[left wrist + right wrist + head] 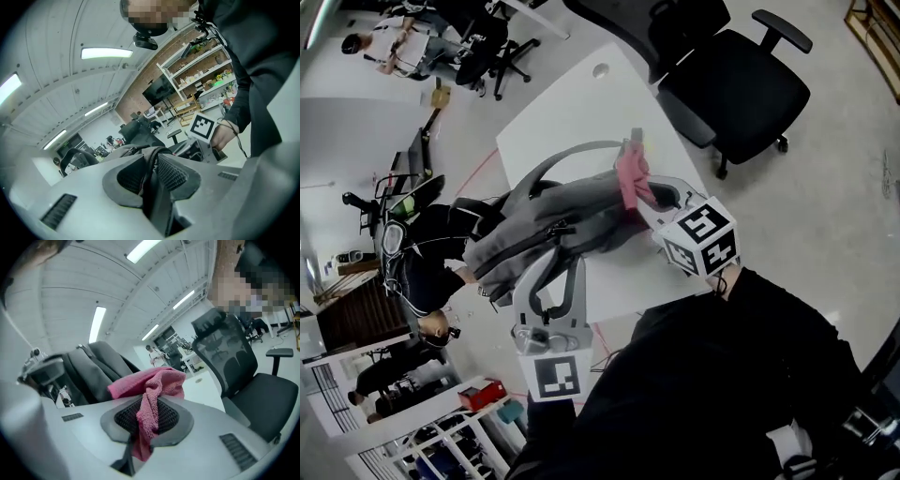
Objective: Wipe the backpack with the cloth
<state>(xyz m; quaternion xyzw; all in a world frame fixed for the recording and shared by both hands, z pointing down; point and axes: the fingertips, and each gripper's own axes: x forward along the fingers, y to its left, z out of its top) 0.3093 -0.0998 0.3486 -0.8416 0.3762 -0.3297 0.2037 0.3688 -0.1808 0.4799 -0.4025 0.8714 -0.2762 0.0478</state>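
Note:
A grey backpack [572,217] lies on its side on the white table [572,103]. My left gripper [551,270] is at its near end, shut on a dark strap of the backpack [151,165]; in the left gripper view the pads [176,176] pinch that fabric. My right gripper [643,193] is over the backpack's far right end, shut on a pink cloth [630,176]. In the right gripper view the cloth [149,386] is clamped between the jaws and bunches beyond them. The grey backpack [89,366] rises just to the left of the cloth.
A black office chair [741,84] stands at the table's far right side and shows close by in the right gripper view [234,362]. A person in black [427,258] is at the table's left. Shelving [459,422] stands at the lower left.

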